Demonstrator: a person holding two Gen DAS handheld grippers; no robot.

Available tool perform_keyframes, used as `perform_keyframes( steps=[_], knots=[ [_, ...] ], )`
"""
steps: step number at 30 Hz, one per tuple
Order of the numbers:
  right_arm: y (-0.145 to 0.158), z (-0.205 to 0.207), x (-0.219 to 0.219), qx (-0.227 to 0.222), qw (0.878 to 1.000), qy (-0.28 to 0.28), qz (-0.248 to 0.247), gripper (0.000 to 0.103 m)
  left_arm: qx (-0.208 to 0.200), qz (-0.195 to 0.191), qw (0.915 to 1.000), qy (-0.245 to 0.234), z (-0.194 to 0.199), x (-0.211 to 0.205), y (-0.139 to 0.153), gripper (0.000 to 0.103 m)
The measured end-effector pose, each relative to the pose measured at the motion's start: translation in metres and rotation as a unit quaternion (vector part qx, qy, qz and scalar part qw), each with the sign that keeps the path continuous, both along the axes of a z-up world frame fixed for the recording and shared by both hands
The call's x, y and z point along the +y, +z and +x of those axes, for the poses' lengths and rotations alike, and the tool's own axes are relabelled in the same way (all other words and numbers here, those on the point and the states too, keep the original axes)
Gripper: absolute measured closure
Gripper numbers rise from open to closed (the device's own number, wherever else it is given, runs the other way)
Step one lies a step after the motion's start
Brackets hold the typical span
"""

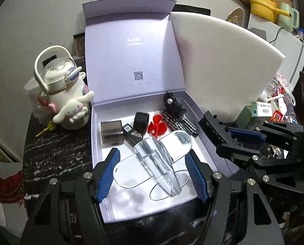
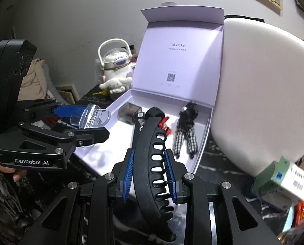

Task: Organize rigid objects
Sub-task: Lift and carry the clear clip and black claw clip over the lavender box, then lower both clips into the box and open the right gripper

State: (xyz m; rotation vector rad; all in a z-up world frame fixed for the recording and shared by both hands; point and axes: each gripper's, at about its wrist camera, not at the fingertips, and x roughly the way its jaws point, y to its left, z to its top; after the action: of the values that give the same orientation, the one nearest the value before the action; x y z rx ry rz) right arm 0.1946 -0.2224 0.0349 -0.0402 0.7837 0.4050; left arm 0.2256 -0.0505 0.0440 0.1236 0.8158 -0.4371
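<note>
A clear plastic hair clip [image 1: 156, 163] is held between the blue pads of the left gripper [image 1: 153, 172], whose jaws are spread wide around it, over the near end of the open lilac box [image 1: 95, 134]. A long black hair clip [image 2: 152, 163] is clamped between the closed-in jaws of the right gripper [image 2: 148, 174] (its toothed edge facing the right pad). Beyond both sets of jaws, inside the box, a metallic cube [image 1: 112, 133], a black cube [image 1: 141, 121], a red clip [image 1: 157, 127] and a checked bow [image 1: 177, 114] are seen.
</note>
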Motion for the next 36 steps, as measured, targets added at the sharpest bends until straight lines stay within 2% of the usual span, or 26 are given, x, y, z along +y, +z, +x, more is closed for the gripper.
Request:
perform_keyframes(
  steps=[19, 36],
  knots=[
    [0.009, 0.066, 0.006, -0.02, 1.0, -0.006, -0.013, 0.074, -0.014, 0.02, 0.9997, -0.006, 0.07, 0.004, 0.002, 0.037],
    [-0.023, 0.101, 0.012, 0.0, 1.0, -0.002, -0.031, 0.074, 0.008, 0.038, 0.9991, -0.019, 0.109, -0.005, -0.032, 0.037]
  ],
)
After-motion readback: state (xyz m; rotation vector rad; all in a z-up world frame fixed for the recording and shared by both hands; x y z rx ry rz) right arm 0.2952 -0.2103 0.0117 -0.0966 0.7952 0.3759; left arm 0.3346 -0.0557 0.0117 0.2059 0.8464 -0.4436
